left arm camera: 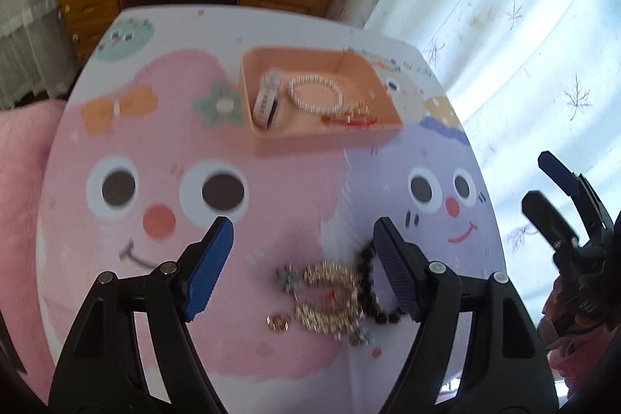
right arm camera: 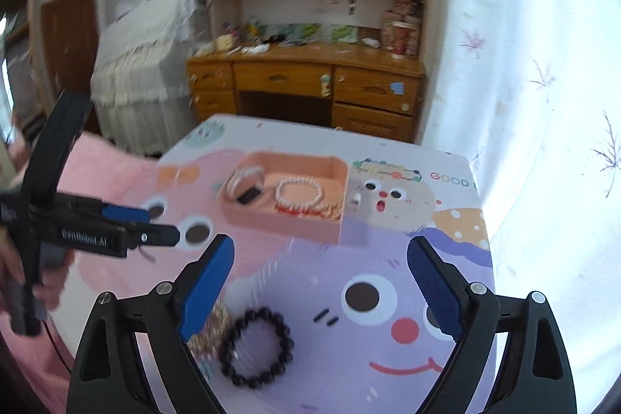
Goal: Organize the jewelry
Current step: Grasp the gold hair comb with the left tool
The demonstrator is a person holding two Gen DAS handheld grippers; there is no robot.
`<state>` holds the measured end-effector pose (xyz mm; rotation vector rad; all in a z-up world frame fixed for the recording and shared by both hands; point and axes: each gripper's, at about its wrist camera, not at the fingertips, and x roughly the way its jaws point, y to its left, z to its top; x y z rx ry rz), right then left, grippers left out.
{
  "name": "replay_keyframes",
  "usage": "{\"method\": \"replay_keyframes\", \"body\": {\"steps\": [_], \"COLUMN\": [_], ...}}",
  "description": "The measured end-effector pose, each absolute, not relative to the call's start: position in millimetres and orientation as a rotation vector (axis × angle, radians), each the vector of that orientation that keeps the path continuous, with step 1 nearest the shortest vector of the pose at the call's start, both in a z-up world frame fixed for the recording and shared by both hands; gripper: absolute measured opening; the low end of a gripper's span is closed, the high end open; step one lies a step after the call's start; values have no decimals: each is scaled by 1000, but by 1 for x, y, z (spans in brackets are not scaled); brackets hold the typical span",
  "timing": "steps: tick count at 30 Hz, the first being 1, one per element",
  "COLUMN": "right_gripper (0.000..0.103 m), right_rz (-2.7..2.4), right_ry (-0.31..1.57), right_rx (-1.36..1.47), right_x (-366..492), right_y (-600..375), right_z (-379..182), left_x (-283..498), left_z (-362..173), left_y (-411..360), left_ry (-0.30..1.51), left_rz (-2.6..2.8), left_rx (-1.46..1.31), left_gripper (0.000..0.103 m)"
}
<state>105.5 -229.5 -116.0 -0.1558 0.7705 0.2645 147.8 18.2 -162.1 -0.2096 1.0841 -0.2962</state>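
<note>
1. The left gripper (right arm camera: 165,226) carries the lettering "GenRobot.AI"; the table (right arm camera: 446,177) mat reads "GOOD".
2. The left gripper's jaws gape wide, empty, above the gold jewelry (left arm camera: 330,293).
3. The right gripper (right arm camera: 322,282) is spread wide, holding nothing; the black bead bracelet (right arm camera: 254,348) lies below.
4. The pearl bracelet (left arm camera: 316,94) sits in the peach tray (left arm camera: 326,138).

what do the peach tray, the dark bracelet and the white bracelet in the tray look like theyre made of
Peach tray: probably moulded plastic, matte, with smooth even walls and rounded corners.
Dark bracelet: round, near-black glossy beads, perhaps stone, glass or polished wood; the blur leaves it open.
White bracelet: small pale beads with a soft sheen, pearl-like, likely imitation pearl.
</note>
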Motion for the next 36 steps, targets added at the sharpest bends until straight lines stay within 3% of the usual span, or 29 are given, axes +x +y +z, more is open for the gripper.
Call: {"method": "replay_keyframes", "body": {"steps": [8, 13, 16, 19, 36], "right_gripper": [92, 92, 92, 92, 92], "right_rz": [467, 560, 625, 662, 713], "right_ry": [838, 850, 874, 922, 990], "right_rx": [-432, -630, -723, -719, -544], "right_x": [64, 43, 30, 24, 59], "right_y": [-192, -173, -166, -167, -176], "right_z": [-170, -209, -234, -254, -280], "left_x": [110, 107, 108, 109, 117], "left_z": [-181, -186, -196, -205, -233], "left_y": [-12, -41, -55, -62, -73], "left_ry": [1180, 1197, 1236, 1249, 1333], "left_rz": [-372, -425, -427, -414, -342], "left_rx": [-171, -86, -59, -51, -39], "left_gripper": [71, 54, 34, 24, 10]}}
